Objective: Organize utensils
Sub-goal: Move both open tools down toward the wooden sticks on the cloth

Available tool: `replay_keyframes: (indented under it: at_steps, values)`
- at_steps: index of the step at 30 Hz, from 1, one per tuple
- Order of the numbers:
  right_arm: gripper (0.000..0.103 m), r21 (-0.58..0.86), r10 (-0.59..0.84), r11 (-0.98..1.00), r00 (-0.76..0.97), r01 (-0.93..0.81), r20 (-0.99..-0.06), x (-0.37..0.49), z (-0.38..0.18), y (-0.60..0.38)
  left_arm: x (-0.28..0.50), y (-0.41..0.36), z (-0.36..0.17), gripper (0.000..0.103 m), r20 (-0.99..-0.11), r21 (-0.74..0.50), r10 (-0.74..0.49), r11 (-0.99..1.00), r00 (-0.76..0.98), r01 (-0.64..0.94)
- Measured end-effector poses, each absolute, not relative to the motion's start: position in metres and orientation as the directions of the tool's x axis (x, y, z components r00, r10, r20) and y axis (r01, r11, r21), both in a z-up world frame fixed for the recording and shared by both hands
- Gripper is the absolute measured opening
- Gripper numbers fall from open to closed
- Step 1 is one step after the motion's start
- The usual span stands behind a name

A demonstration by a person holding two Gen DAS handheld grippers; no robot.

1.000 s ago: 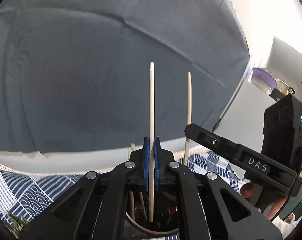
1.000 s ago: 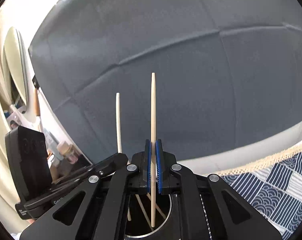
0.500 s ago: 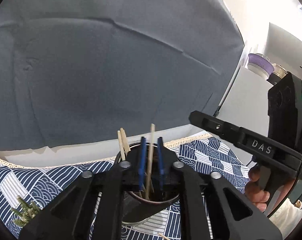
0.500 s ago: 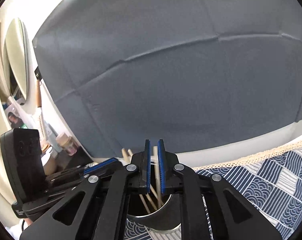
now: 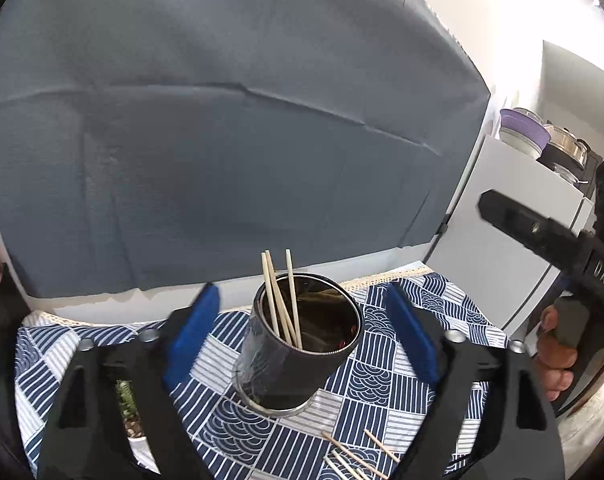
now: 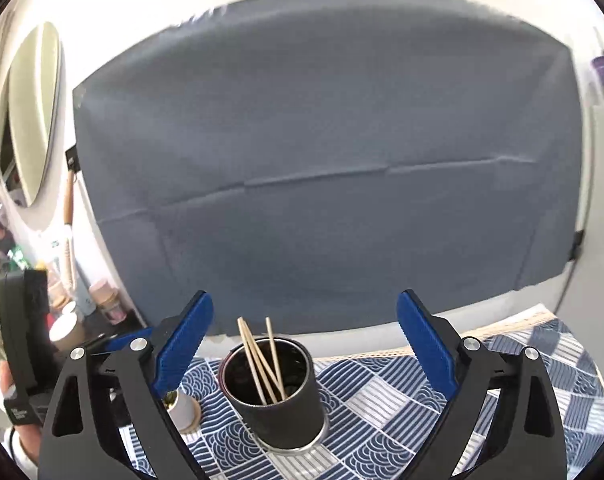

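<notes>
A dark cylindrical cup (image 5: pixel 298 364) stands on the blue patterned cloth (image 5: pixel 393 396) and holds several wooden chopsticks (image 5: pixel 280 300) that lean to the left. It also shows in the right wrist view (image 6: pixel 278 404), with the chopsticks (image 6: pixel 258 360) inside. My left gripper (image 5: pixel 302 328) is open and empty, above and in front of the cup. My right gripper (image 6: pixel 303 340) is open and empty, above and in front of the cup. More chopsticks (image 5: pixel 357 456) lie loose on the cloth near the front edge.
A small potted plant (image 5: pixel 128 408) stands left of the cup, seen also in the right wrist view (image 6: pixel 182 410). A grey backdrop (image 5: pixel 230 152) hangs behind the table. A white cabinet (image 5: pixel 505 248) with jars stands at the right. Bottles and jars (image 6: pixel 102 300) crowd the left side.
Both grippers were shut on one chopstick each above the cup. Both opened wide and dropped the chopsticks into the cup, then drew back and up.
</notes>
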State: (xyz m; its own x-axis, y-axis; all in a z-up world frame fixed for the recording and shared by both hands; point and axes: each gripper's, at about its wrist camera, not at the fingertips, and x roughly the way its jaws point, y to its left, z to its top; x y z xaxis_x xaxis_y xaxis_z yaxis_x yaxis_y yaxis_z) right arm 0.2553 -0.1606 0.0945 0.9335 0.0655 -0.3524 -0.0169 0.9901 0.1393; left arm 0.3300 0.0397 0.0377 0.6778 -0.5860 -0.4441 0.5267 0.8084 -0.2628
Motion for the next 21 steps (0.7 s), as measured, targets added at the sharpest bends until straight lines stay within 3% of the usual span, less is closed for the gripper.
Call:
replay_keyframes:
  at_steps: [5, 14, 21]
  values:
    - [0.092, 0.183, 0.023, 0.982, 0.928, 0.049, -0.372, 0.233, 0.102, -0.169, 0.311, 0.047, 0.044, 0.097, -0.44, -0.251, -0.578, 0.814, 0.687, 0.524]
    - [0.092, 0.173, -0.025, 0.98, 0.917, 0.101, -0.398, 0.192, 0.101, -0.17, 0.282, 0.059, 0.037, 0.097, -0.472, -0.226, -0.561, 0.823, 0.68, 0.521]
    - [0.092, 0.145, -0.024, 0.983, 0.873, 0.108, -0.487, 0.171, 0.081, -0.169, 0.265, 0.063, 0.013, 0.097, -0.519, -0.27, -0.591, 0.799, 0.617, 0.538]
